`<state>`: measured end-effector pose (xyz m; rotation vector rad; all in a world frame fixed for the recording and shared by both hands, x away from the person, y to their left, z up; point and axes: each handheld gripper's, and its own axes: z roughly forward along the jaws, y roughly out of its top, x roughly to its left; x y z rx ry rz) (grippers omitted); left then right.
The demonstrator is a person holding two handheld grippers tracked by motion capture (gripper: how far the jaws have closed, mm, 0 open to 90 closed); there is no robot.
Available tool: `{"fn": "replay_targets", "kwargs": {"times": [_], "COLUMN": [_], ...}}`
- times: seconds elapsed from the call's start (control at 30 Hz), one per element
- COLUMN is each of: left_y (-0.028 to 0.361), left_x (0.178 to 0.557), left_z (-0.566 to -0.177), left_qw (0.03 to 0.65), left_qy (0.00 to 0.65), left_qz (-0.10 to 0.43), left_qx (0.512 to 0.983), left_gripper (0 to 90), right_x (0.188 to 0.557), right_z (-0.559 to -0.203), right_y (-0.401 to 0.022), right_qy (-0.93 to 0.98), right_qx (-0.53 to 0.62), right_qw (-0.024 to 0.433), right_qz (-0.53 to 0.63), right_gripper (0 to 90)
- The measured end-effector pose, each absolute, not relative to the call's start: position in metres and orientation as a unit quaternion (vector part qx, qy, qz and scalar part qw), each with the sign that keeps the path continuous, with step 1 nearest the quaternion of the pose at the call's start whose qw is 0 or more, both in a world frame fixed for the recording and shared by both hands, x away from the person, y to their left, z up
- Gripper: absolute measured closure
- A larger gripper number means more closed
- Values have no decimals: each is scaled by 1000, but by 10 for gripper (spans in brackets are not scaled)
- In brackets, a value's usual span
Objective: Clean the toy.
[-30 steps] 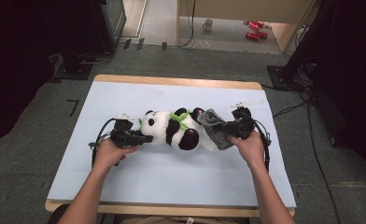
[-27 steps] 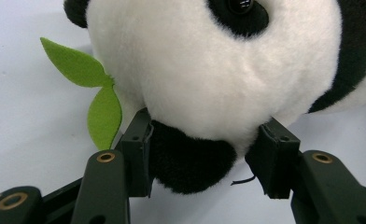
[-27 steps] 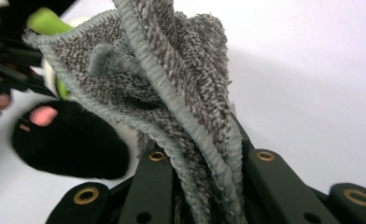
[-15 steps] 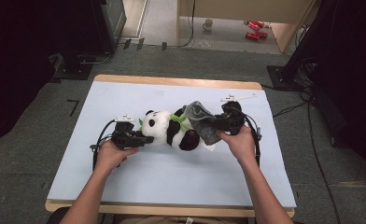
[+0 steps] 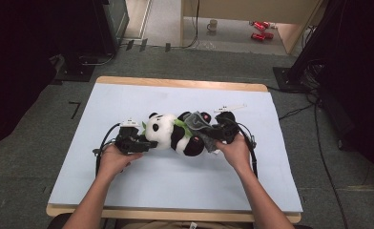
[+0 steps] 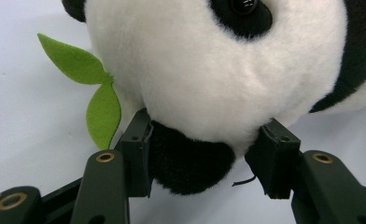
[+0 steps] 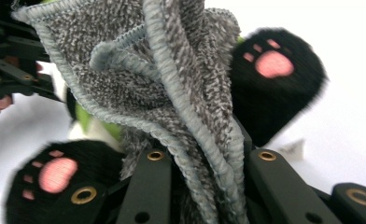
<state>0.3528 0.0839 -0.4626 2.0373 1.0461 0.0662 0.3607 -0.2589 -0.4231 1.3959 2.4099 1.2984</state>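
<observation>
In the high view, the grey cloth covers part of the panda's lower body. In the left gripper view, the panda's eye is cut off by the top edge. In the right gripper view, the cloth hides the torso; both paws are blurred.

— What's the room like?
— Grey carpet floor all round, and a wooden worktop under a pale blue mat.
— And beyond it?
— A light wood cabinet, a mug and red cans on the floor, with dark equipment and cables at the sides.
</observation>
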Motion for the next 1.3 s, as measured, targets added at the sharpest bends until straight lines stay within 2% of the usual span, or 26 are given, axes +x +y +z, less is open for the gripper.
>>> {"fn": "replay_targets", "kwargs": {"times": [0.4,0.53,0.8,1.07,1.3], "left_y": [83,84,83,82,81], "left_x": [362,366,367,365,363], "left_z": [-459,-457,-457,-457,-459], "left_qw": [418,416,413,410,408], "left_qy": [425,431,431,428,429], "left_qz": [15,4,2,9,11], "left_qx": [803,801,802,805,806], "left_gripper": [478,477,477,476,475], "right_x": [357,355,344,331,324], "right_z": [-442,-442,-397,-358,-358], "right_y": [-287,-297,-303,-279,-246], "right_qy": [780,774,761,776,804], "right_qx": [488,511,499,446,409], "right_qw": [43,31,36,39,30], "right_qz": [390,372,412,445,430], "right_gripper": [785,788,790,789,784]}}
